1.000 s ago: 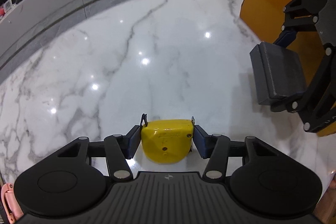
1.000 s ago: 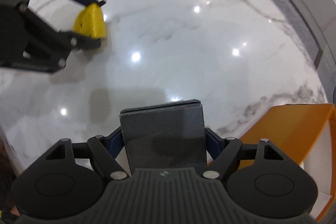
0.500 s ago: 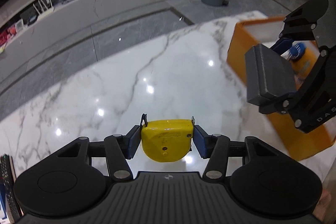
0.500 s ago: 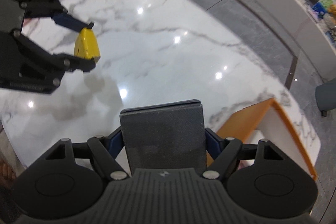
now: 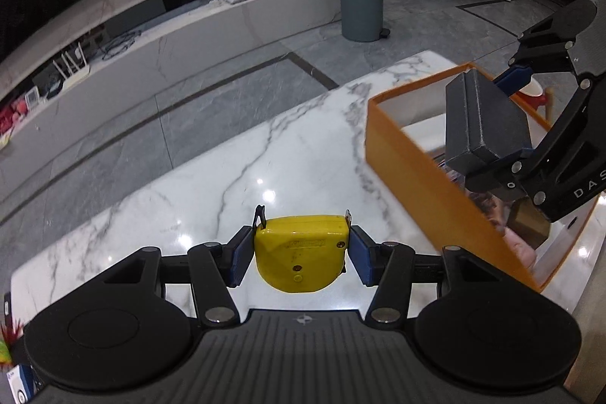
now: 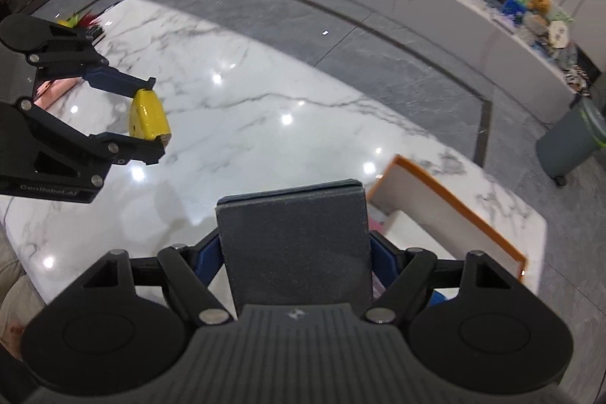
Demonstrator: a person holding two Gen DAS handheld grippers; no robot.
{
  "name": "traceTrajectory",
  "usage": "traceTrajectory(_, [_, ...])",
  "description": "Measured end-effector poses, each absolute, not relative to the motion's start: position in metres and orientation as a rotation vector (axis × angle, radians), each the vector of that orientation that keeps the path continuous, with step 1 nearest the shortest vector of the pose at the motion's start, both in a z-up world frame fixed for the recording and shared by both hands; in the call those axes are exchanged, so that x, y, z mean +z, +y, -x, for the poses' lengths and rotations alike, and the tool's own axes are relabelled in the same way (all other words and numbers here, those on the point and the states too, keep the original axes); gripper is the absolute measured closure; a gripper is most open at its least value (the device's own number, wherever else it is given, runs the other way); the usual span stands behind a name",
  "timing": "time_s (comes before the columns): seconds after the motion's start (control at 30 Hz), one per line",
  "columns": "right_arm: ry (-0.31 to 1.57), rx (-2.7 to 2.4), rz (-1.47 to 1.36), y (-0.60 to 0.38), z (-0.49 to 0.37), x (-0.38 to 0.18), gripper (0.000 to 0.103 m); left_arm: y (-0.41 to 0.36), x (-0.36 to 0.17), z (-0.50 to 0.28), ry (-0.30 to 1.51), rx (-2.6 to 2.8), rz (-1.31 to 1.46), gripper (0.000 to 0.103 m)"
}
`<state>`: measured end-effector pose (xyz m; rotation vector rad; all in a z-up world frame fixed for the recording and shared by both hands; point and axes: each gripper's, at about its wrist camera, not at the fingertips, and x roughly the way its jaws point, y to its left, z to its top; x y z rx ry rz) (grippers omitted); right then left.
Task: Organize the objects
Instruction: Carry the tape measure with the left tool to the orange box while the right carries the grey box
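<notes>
My left gripper [image 5: 301,254] is shut on a yellow tape measure [image 5: 301,258] and holds it above the white marble table [image 5: 212,199]. The tape measure also shows in the right wrist view [image 6: 146,116], held in the left gripper [image 6: 151,118]. My right gripper [image 6: 293,252] is shut on a dark grey box [image 6: 295,245]. In the left wrist view the grey box [image 5: 483,124] hangs over the open orange box [image 5: 428,184], which stands at the table's right end.
The orange box [image 6: 454,203] holds several items, half hidden. The table's far edge drops to a grey tiled floor [image 5: 189,112]. A grey bin [image 5: 361,4] stands on the floor beyond. A remote [image 6: 94,33] lies at the table's far left.
Both grippers have risen and tilted up with their objects held. The right gripper has carried the grey box from beside the orange box to over it.
</notes>
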<state>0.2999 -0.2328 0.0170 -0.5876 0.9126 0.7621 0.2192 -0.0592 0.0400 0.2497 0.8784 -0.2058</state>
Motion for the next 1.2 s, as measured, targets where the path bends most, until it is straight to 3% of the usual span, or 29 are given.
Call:
traceTrajectory(0.67, [0.851,0.541,0.336,-0.362,-0.268,0.048,0.024,-0.172,0.065,-0.196,0.767,-0.356,-0.344,0.042])
traceTrajectory(1.2, [1.025,0.469,0.367,-0.415,-0.286,-0.028,0.024,-0.237,0.012,-0.218,0.811,-0.475,-0.392,0.042])
